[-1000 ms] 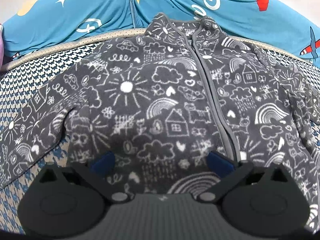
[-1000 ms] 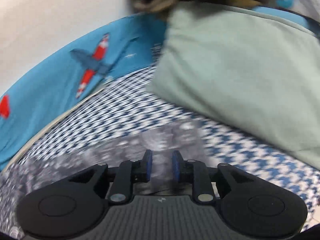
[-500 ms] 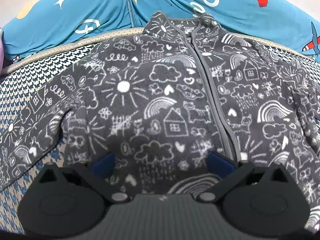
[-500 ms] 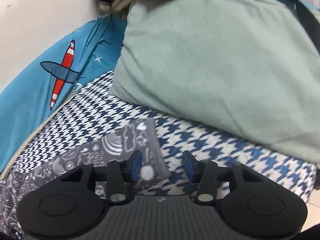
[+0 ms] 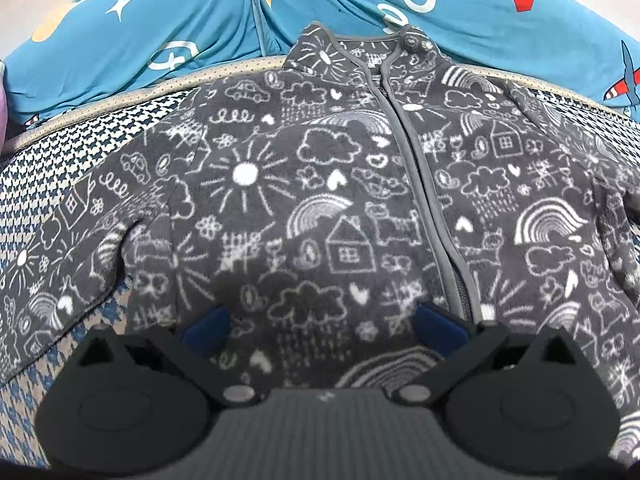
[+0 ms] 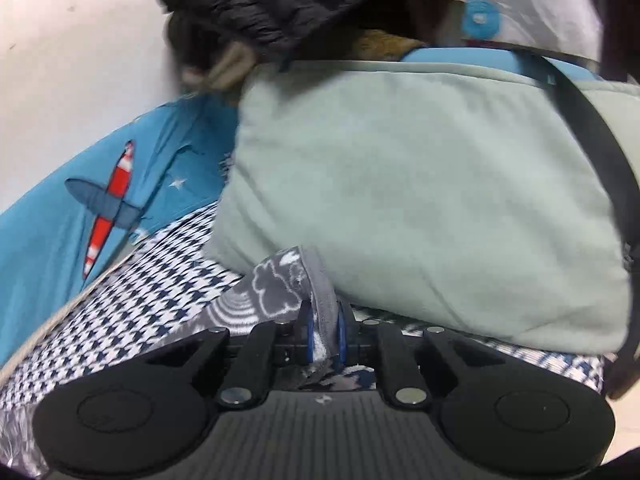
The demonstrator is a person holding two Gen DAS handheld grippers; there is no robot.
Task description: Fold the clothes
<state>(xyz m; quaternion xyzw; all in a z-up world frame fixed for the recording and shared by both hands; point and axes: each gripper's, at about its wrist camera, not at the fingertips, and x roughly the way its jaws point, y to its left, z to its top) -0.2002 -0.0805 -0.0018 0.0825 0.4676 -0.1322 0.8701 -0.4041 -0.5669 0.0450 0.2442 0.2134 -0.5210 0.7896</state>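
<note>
In the left wrist view a grey fleece jacket (image 5: 320, 184) lies front-up and zipped on a houndstooth surface (image 5: 80, 128), collar toward a blue printed cloth (image 5: 180, 20) at the far edge, its sleeve on this view's left stretched out sideways. The left gripper (image 5: 322, 326) hangs over the lower body panel with its fingers (image 5: 206, 326) spread wide and nothing between them; whether they touch the fleece cannot be told. In the right wrist view the right gripper (image 6: 323, 330) has its fingers pressed together on the grey cuff (image 6: 320, 296) of the other sleeve, which rises off the surface right beside a pale green cushion (image 6: 420, 200). The bite looks shallow, close to the cuff's hem, so a quick swing across the body could pull the fleece free and drop the sleeve short. With the left gripper not pinning the body, dragging the sleeve may also shift or rumple the whole jacket. The cuff could brush the cushion as well.
</note>
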